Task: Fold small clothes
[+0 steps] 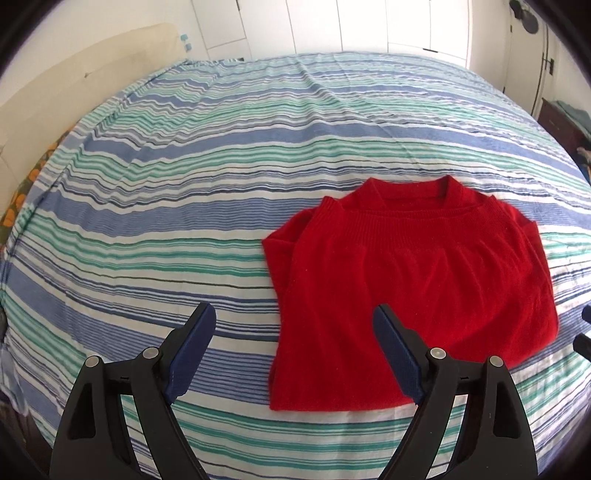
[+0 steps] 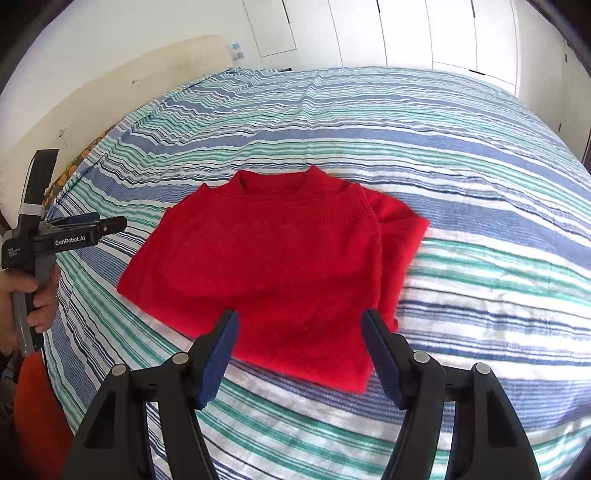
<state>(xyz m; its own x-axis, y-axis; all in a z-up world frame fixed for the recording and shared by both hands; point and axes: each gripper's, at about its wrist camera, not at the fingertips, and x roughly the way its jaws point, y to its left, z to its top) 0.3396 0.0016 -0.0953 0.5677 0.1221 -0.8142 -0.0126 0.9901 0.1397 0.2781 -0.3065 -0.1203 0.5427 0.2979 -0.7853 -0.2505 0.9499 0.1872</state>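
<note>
A small red knit sweater (image 1: pixel 413 280) lies flat on the striped bed, collar at the far end, both sleeves folded in under or over the body. It also shows in the right wrist view (image 2: pixel 273 266). My left gripper (image 1: pixel 295 328) is open and empty, held above the sweater's near left corner. My right gripper (image 2: pixel 299 332) is open and empty, held above the sweater's near hem. The left gripper also appears from the side in the right wrist view (image 2: pixel 107 225), at the bed's left edge.
The bed (image 1: pixel 221 147) has a blue, green and white striped cover. A beige headboard (image 1: pixel 92 74) stands at the left. White wardrobe doors (image 2: pixel 424 33) line the far wall. A dark nightstand (image 1: pixel 561 125) stands at the right.
</note>
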